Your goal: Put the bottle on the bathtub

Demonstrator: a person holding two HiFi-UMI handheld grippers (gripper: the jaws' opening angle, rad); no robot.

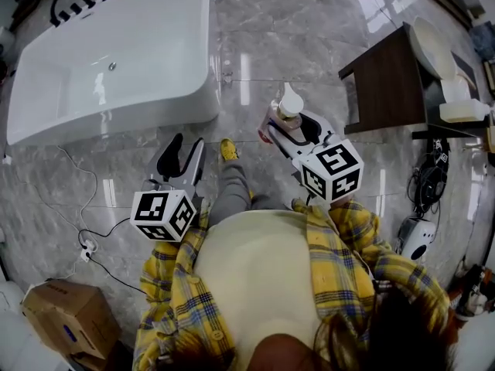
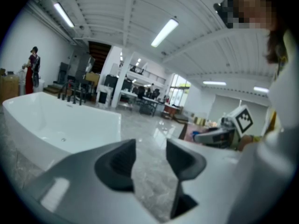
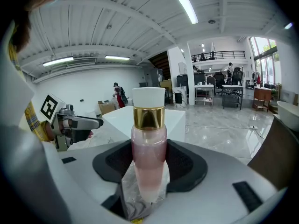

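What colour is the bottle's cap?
The bottle has a white cap over a gold collar; the right gripper view shows it best.

The floor point(image 1: 294, 45) was glossy grey marble with pale veins, and ceiling lights showed on it as bright streaks. A white bathtub point(image 1: 139, 45) stood on it at the upper left, well apart from a dark wooden cabinet point(image 1: 387, 83) at the upper right. A cardboard box point(image 1: 69, 315) sat at the lower left, near a thin cable point(image 1: 77, 178) running across the tiles to a small white plug block point(image 1: 87, 247), while a yellow shoe point(image 1: 228, 150) was planted near the middle and a round white device point(image 1: 418, 238) lay by the right edge.
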